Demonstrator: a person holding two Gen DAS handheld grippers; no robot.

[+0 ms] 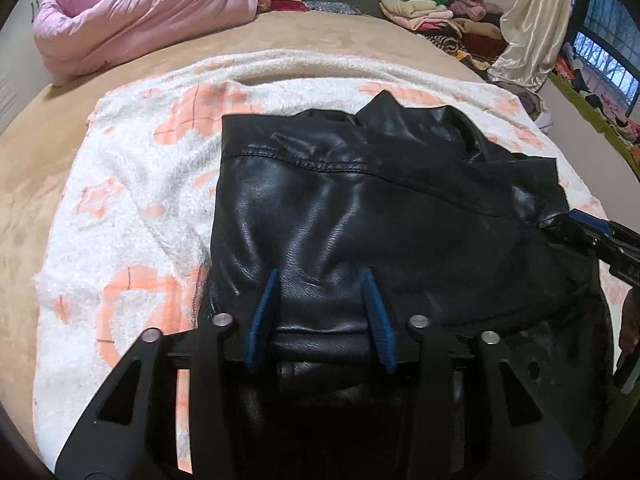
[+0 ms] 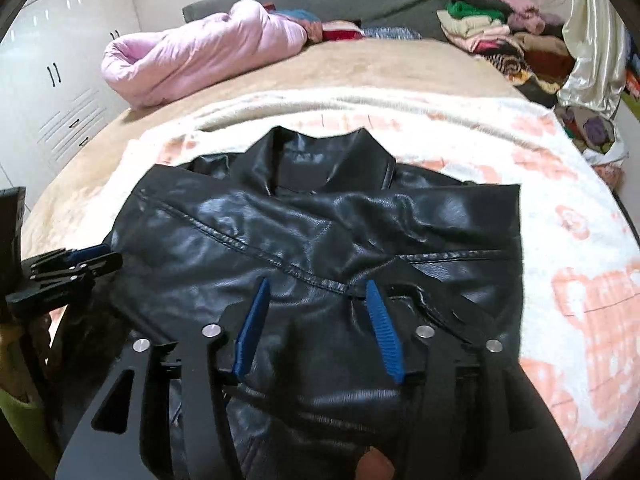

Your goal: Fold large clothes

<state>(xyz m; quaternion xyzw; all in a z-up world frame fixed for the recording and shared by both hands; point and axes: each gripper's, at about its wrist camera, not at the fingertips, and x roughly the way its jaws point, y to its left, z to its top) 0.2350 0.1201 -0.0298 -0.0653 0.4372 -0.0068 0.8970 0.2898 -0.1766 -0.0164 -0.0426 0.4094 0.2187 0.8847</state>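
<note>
Left wrist view shows your left hand-held gripper point(image 1: 320, 292) spread over the black leather jacket point(image 1: 360, 208), pads apart with nothing pinched. The jacket lies sleeves-in on the white and peach blanket point(image 1: 132, 184) across the near half of the bed point(image 1: 280, 36), which keeps it clean and flat. Your right hand-held gripper point(image 2: 316, 300) is likewise spread above the crossed sleeves (likely ready for the bottom-to-collar fold).

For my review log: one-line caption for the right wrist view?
Right gripper open over black leather jacket on blanket.
</note>
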